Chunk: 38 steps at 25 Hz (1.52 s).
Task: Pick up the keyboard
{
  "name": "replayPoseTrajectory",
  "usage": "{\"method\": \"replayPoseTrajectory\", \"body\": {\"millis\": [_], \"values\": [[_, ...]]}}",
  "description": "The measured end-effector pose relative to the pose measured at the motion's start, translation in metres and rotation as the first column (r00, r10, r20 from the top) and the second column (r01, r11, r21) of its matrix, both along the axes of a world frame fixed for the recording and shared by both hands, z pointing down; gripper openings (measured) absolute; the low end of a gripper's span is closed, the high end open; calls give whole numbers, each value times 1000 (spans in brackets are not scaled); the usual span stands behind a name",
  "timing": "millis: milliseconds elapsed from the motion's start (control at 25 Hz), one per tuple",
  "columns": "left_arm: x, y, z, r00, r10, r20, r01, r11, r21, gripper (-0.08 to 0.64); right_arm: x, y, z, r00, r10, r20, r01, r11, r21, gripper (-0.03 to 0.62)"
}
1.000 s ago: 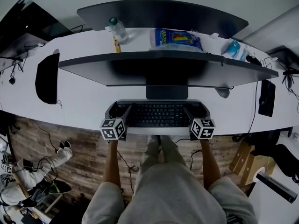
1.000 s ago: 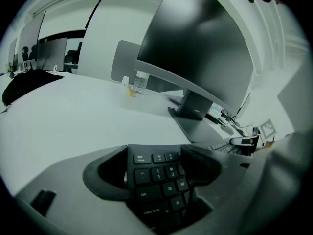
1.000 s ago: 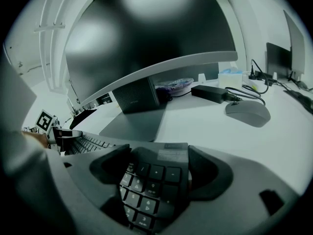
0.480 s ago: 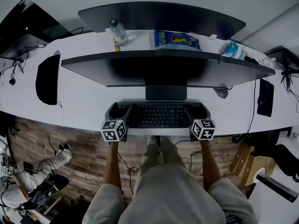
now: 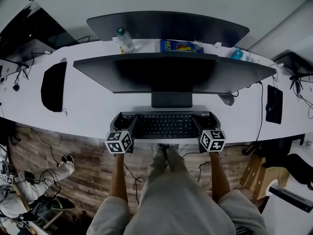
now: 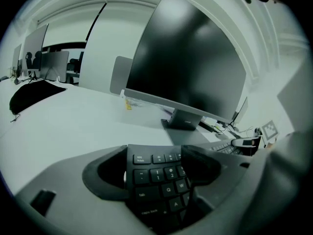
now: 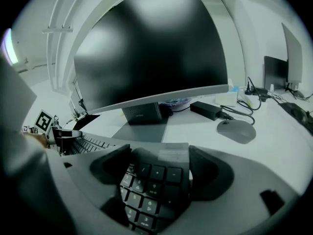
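left tongs (image 5: 125, 122): I grip the keyboard's (image 5: 164, 125) left end | right tongs (image 5: 204, 122): I grip its right end | place: desk's (image 5: 88, 112) front edge

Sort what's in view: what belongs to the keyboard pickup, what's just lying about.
In the job: keyboard, left hand-held gripper, right hand-held gripper, both clamped on it.
Lying about: monitor, water bottle, mouse, black mat, blue packet.

Your white table (image 5: 98, 116) curves across in front of you. A monitor base (image 5: 171, 100) stands on it at the middle, with a bottle (image 5: 125, 40) and a blue packet (image 5: 181, 46) behind. A black mat (image 5: 53, 86) lies at your left, and a mouse (image 5: 227, 99) and a flat black thing (image 5: 274, 104) at your right.
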State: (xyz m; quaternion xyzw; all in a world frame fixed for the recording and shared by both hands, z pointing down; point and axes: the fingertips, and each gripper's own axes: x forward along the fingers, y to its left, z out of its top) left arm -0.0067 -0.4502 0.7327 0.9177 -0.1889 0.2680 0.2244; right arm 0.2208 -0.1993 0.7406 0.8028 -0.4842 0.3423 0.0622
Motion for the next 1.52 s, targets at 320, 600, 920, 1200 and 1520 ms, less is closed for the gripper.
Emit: {"method": "replayPoseTrajectory", "body": {"millis": [320, 600, 920, 1200, 1520], "values": [[-2, 7, -42, 997, -12, -76, 16, 998, 53, 322, 1, 5, -45, 997, -10, -83, 15, 998, 63, 365], [-2, 10, -81, 989, -23, -145, 36, 995, 88, 322, 6, 4, -91, 986, -18, -163, 36, 994, 108, 365], [8, 6, -135, 976, -4, -217, 40, 986, 164, 321, 14, 3, -136, 976, 5, -216, 36, 982, 184, 365], [21, 9, -175, 962, 19, -274, 41, 977, 210, 321, 23, 9, -177, 960, 31, -277, 37, 971, 238, 365], [34, 11, -221, 941, 53, -334, 41, 963, 268, 321, 35, 12, -217, 944, 59, -326, 44, 953, 298, 365]]}}
